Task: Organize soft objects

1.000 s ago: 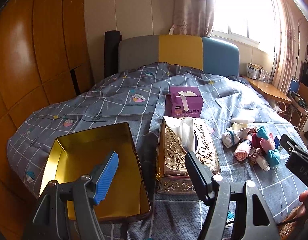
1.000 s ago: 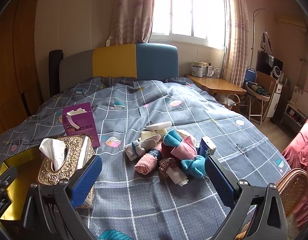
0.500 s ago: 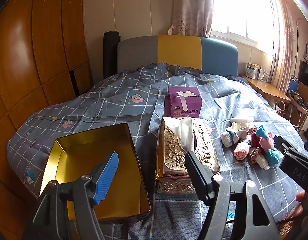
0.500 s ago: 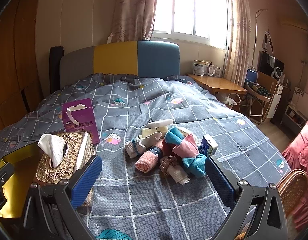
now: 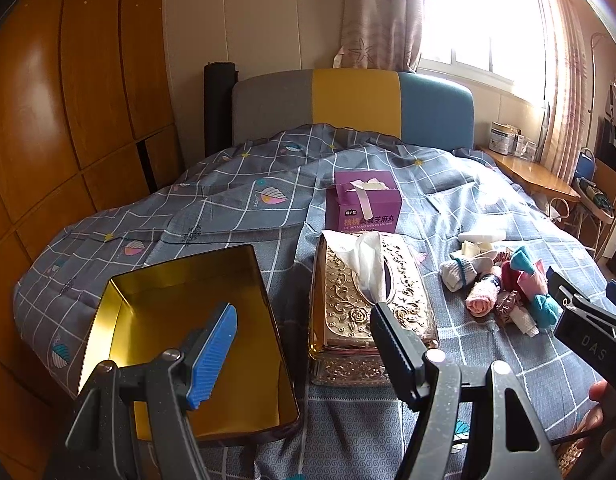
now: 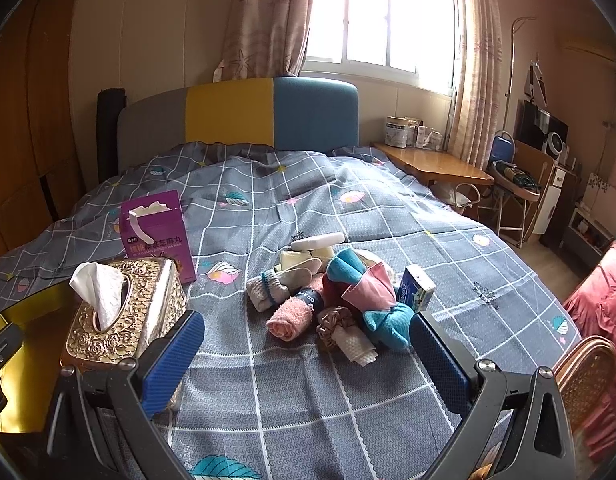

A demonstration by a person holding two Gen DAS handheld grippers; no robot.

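Observation:
A pile of soft things (image 6: 332,300) lies on the grey checked bedspread: a rolled pink cloth (image 6: 289,317), a grey sock (image 6: 266,291), teal and pink socks (image 6: 382,304), a brown scrunchie (image 6: 333,320). The pile also shows in the left wrist view (image 5: 504,288). An empty gold tin (image 5: 184,340) sits at the bed's left. My left gripper (image 5: 304,344) is open and empty above the tin's near edge. My right gripper (image 6: 308,356) is open and empty, short of the pile.
An ornate gold tissue box (image 5: 368,300) stands between the tin and the pile. A purple carton (image 5: 362,202) is behind it. A small blue and white box (image 6: 417,290) lies by the pile. A wooden wardrobe (image 5: 68,120) is left, a bedside table (image 6: 432,162) right.
Both views have shifted slightly; the right gripper has edged closer to the pile. Both grippers stay open and empty.

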